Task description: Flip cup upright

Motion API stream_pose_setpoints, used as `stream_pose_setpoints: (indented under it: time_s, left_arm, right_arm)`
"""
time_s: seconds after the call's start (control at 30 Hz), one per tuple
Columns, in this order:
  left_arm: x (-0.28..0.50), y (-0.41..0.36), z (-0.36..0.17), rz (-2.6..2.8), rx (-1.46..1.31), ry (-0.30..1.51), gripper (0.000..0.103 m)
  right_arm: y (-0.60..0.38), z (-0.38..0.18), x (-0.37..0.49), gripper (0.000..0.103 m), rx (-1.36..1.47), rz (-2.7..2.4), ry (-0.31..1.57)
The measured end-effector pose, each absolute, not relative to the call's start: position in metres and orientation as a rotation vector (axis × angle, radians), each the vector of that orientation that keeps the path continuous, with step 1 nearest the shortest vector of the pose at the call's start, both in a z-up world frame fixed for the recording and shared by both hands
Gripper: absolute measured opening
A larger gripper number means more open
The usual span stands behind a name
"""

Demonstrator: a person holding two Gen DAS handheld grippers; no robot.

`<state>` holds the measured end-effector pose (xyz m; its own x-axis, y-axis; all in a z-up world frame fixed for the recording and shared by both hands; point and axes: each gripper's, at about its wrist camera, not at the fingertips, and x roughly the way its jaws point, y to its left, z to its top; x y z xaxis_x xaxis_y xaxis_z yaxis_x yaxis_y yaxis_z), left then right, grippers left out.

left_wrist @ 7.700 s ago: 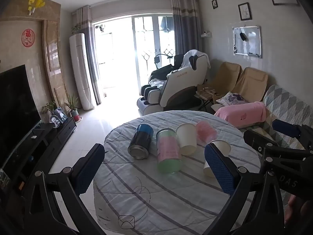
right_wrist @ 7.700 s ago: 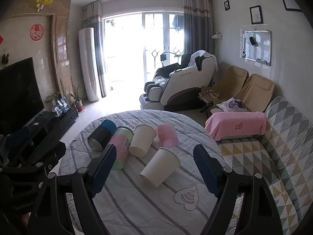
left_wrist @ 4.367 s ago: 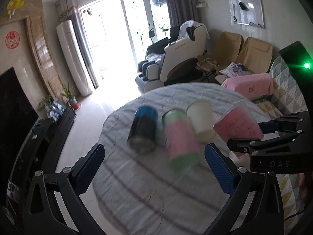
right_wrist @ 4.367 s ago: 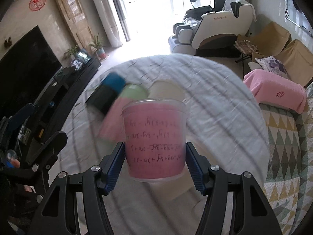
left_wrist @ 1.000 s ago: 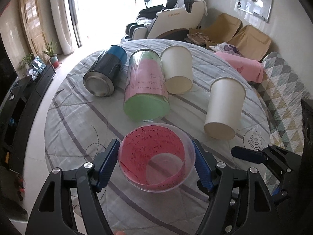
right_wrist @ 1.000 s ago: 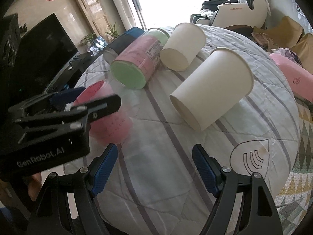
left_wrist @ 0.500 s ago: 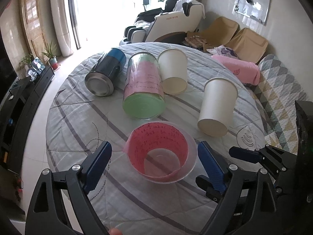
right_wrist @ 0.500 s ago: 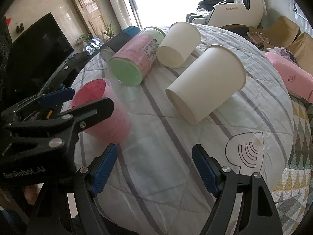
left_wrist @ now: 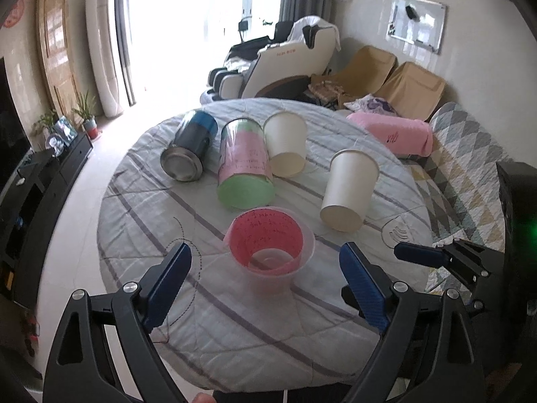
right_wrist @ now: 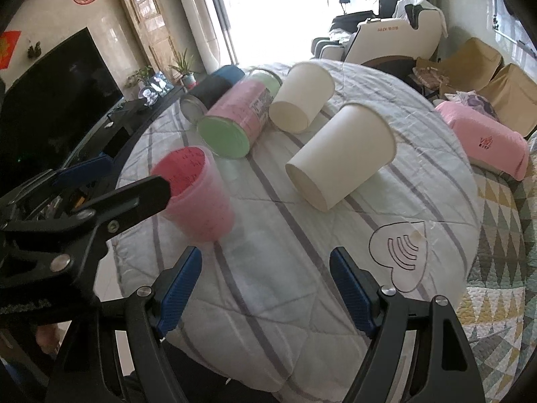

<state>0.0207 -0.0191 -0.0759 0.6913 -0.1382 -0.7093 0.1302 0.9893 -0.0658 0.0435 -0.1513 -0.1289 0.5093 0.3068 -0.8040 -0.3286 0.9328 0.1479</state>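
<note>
Pink plastic cup stands mouth-up on the near part of the quilted worktop, just in front of the green-bottomed jar — flip apparently done. Left tongs hang spread either side of it, not touching; right tongs are spread too, empty, nearest the lying paper cup — likely the next one.
</note>
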Motion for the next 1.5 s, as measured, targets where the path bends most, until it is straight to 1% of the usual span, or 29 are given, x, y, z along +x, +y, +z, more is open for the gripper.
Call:
stream_pose_setpoints:
  time_s: [0.23, 0.4, 0.53, 0.6, 0.67, 0.83, 0.97, 1.1, 1.5]
  left_arm:
    - [-0.003, -0.007, -0.059, -0.137, -0.020, 0.730, 0.093]
    - [-0.026, -0.001, -0.039, -0.103, 0.016, 0.629, 0.094]
    - [-0.046, 0.003, -0.022, -0.078, 0.037, 0.526, 0.100]
    - [-0.056, 0.006, -0.014, -0.056, 0.045, 0.467, 0.103]
    - [-0.062, 0.009, -0.008, -0.049, 0.037, 0.429, 0.103]
    - [-0.069, 0.015, -0.004, -0.052, 0.004, 0.372, 0.103]
    - [-0.071, 0.015, -0.008, -0.046, -0.006, 0.361, 0.103]
    - [-0.073, 0.014, -0.010, -0.018, 0.012, 0.352, 0.103]
    - [-0.071, 0.009, -0.013, 0.000, 0.039, 0.350, 0.103]
  right_arm:
    - [-0.144, -0.104, 0.029, 0.080, -0.034, 0.367, 0.883]
    - [-0.138, -0.090, 0.019, 0.080, -0.049, 0.345, 0.836]
    - [-0.137, -0.074, 0.005, 0.080, -0.051, 0.314, 0.771]
    - [-0.138, -0.065, -0.003, 0.080, -0.050, 0.294, 0.729]
    - [-0.137, -0.056, -0.012, 0.080, -0.051, 0.270, 0.676]
    - [-0.135, -0.042, -0.032, 0.081, -0.068, 0.183, 0.515]
    - [-0.133, -0.037, -0.044, 0.081, -0.079, 0.108, 0.389]
    - [-0.135, -0.037, -0.046, 0.082, -0.052, 0.099, 0.362]
    - [-0.141, -0.039, -0.042, 0.082, -0.026, 0.105, 0.370]
